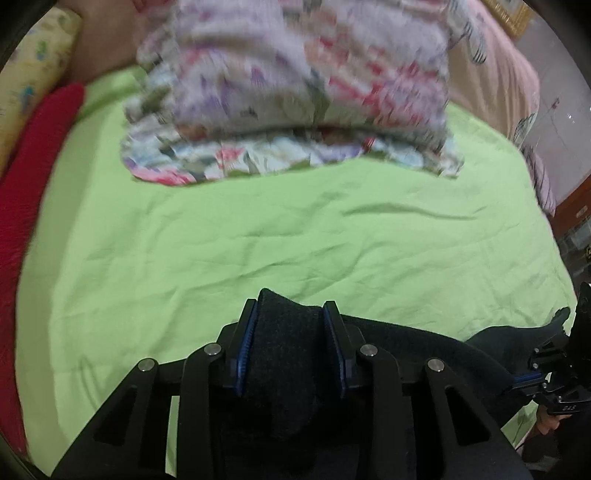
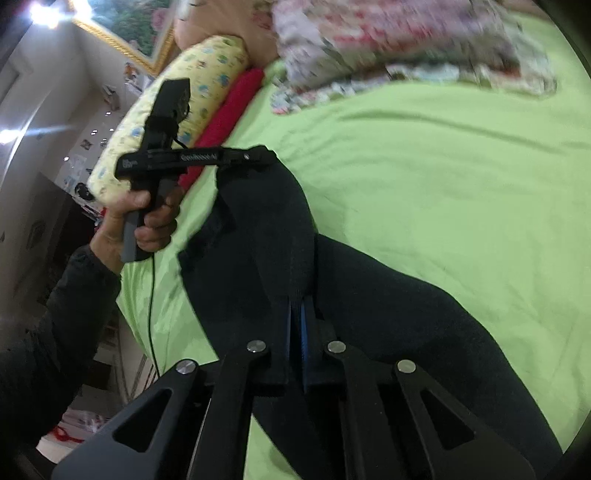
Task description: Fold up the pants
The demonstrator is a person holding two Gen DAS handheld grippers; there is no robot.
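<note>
The dark navy pants [image 2: 266,236] hang between my two grippers above a lime green bed sheet [image 2: 443,184]. My left gripper [image 1: 290,314] is shut on a thick bunch of the pants [image 1: 284,354], which fills the gap between its blue pads. My right gripper [image 2: 297,306] is shut on another part of the pants, with the cloth draping down to both sides. In the right wrist view the left gripper [image 2: 258,153] shows at upper left, held by a hand, pinching the pants' far end. The right gripper [image 1: 546,369] shows at the left wrist view's right edge.
A floral patterned quilt [image 1: 295,92] lies bunched at the far side of the green sheet [image 1: 221,240]. A red cloth [image 1: 40,155] and a yellow printed pillow [image 2: 192,92] lie along the bed's left side. A framed picture [image 2: 125,26] hangs on the wall.
</note>
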